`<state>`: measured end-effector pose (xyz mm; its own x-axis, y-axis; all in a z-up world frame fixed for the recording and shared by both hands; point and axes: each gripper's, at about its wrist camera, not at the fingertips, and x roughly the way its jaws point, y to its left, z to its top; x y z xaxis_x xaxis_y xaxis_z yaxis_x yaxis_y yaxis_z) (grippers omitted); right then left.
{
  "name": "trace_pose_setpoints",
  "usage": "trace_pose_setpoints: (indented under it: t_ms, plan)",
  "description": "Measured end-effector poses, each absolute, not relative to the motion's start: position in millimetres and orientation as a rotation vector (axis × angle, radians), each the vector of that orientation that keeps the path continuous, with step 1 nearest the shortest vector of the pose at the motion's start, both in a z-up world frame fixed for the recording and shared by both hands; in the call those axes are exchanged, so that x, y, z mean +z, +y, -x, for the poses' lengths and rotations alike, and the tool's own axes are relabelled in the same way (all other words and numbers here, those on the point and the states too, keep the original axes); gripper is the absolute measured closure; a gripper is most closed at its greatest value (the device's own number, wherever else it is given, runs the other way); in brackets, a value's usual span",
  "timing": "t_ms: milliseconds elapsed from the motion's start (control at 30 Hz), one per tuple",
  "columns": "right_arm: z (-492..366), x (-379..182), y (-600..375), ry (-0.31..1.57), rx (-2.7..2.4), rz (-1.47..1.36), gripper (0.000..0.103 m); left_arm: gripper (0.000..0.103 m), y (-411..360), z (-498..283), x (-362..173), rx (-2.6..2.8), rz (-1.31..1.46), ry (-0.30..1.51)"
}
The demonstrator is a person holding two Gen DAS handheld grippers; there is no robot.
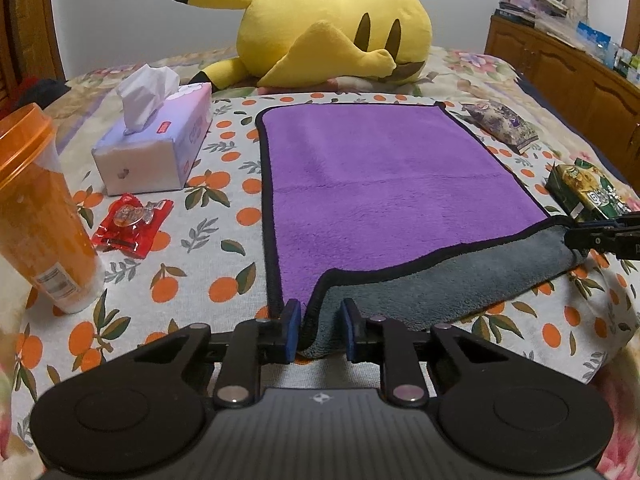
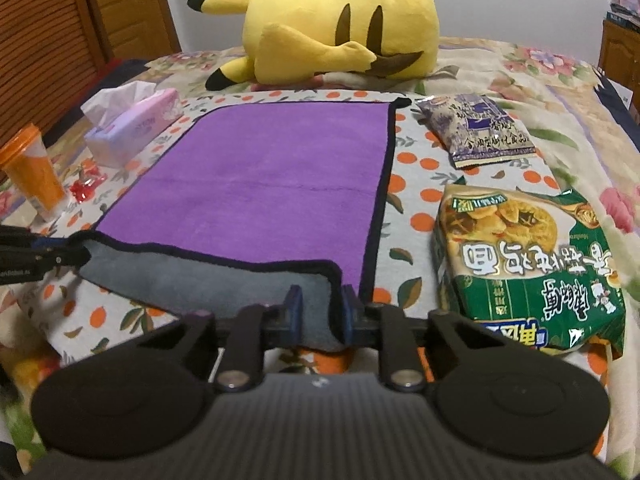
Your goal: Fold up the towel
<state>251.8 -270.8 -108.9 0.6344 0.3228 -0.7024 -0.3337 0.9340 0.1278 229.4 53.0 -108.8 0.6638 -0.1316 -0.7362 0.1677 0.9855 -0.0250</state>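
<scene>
On a bed point(image 1: 472, 72) spread with an orange-print cloth point(image 1: 224, 240), a purple towel point(image 1: 380, 184) lies flat, its near edge turned back to show a grey underside. Behind it, a large yellow plush toy point(image 1: 332, 28) sprawls on its side, its far flank out of sight. A wooden cabinet point(image 1: 560, 68) at the right edge of the left wrist view is partly cut off, the clutter on top too small to identify.

To the towel's right sit a green noodle packet point(image 2: 524, 264) and, beyond it, a purple snack bag point(image 2: 476, 128); their print is upside down and only partly legible. On the left stand a tissue box point(image 1: 156, 140), an orange tumbler point(image 1: 40, 208) clipped by the frame, and a red candy wrapper point(image 1: 132, 224), which blurs to a smear in the right wrist view.

The left claw point(image 1: 320, 320) is partly open, its blue-padded fingers on either side of the towel's lifted near left corner, with a gap visible on both sides of the cloth. The right claw point(image 2: 320, 312) is likewise partly open around the near right corner; the fabric touches its right finger, but a firm grip cannot be confirmed. Each claw appears in the other's view only as a dark tip at the frame edge, meeting the folded hem.
</scene>
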Motion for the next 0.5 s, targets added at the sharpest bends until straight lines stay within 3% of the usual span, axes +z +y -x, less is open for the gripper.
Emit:
trace_pose_setpoints:
  t_ms: [33, 133, 500]
  plan:
    - [-251.7, -108.4, -270.1, 0.799, 0.375, 0.02, 0.094, 0.086, 53.0, -229.2, -108.6, -0.172, -0.046, 0.827]
    - [-251.5, -108.1, -269.7, 0.795, 0.378, 0.029, 0.098, 0.091, 52.4, -228.1, -106.8, -0.176, -0.047, 0.817]
    - [-251.9, -104.7, -275.6, 0.768, 0.382, 0.007, 0.099, 0.096, 50.0, -222.6, -91.9, -0.19, -0.037, 0.755]
